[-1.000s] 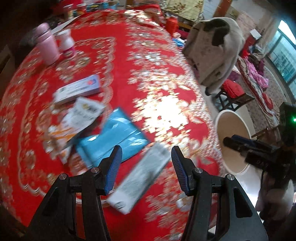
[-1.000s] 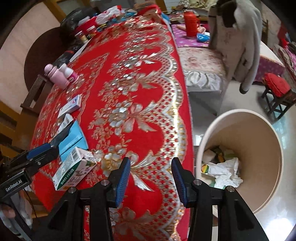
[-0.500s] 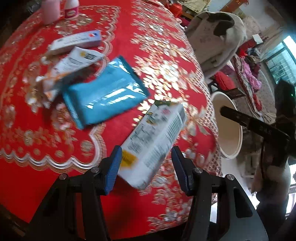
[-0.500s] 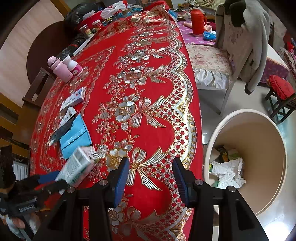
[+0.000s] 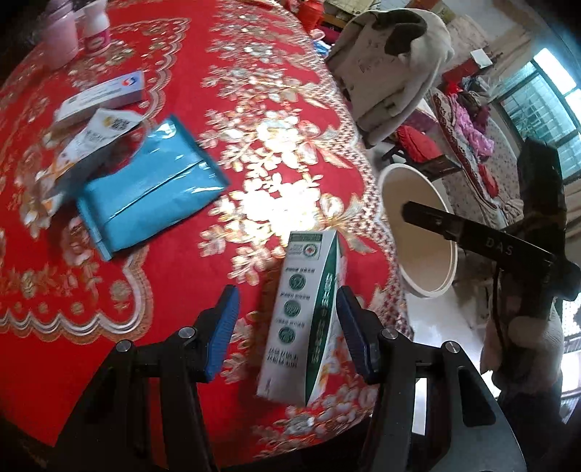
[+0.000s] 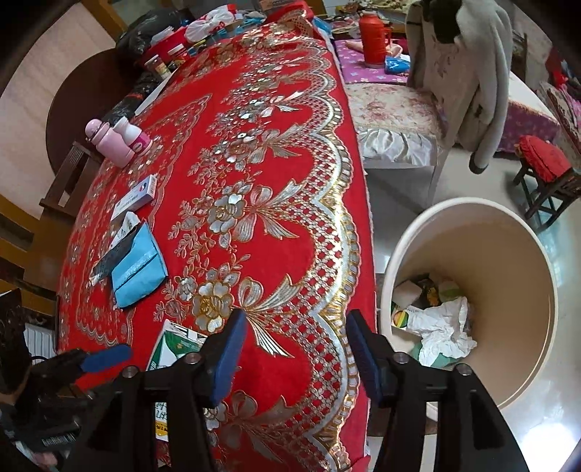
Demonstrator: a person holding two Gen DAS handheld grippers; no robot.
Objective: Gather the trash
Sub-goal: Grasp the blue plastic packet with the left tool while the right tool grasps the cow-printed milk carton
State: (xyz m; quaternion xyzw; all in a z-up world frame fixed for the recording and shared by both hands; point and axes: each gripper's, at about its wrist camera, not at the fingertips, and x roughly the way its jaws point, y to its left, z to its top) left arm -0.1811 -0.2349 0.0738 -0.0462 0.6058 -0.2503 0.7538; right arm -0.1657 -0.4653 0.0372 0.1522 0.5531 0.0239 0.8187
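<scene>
- Left wrist view: the left gripper point(image 5: 287, 332) sits over the near edge of the table, with a white-and-green carton point(image 5: 307, 319) lying on the red tablecloth point(image 5: 174, 276) between its blue pads. The right pad point(image 5: 350, 334) looks right up against the carton's edge, but there's a clear gap on the left side, so the tongs are spread and not pinching it.
- Further back on the cloth: a blue plastic pack point(image 5: 149, 192), a crumpled white wrapper point(image 5: 94, 139) just beside it, and a flat white-and-blue box point(image 5: 103, 96) behind that. A pink bottle point(image 5: 60, 31) and a small white bottle point(image 5: 96, 29) stand at the far left.
- A beige bin point(image 5: 417, 232) stands on the floor just off the table's right edge, and the other gripper's black finger hangs in front of it.
- Right wrist view: the right gripper point(image 6: 294, 355) hangs above the tablecloth's gold-patterned border, and its jaws have just been opening. They're spread with nothing between them, only cloth below.
- The bin point(image 6: 508, 254) is to its right here, with crumpled white paper point(image 6: 443, 326) and a few other scraps at the bottom.
- The carton point(image 6: 174, 348) peeks out behind the left finger, with the left gripper's blue tip near it.
- A pale jacket point(image 6: 468, 72) hangs over a chair past the table.
</scene>
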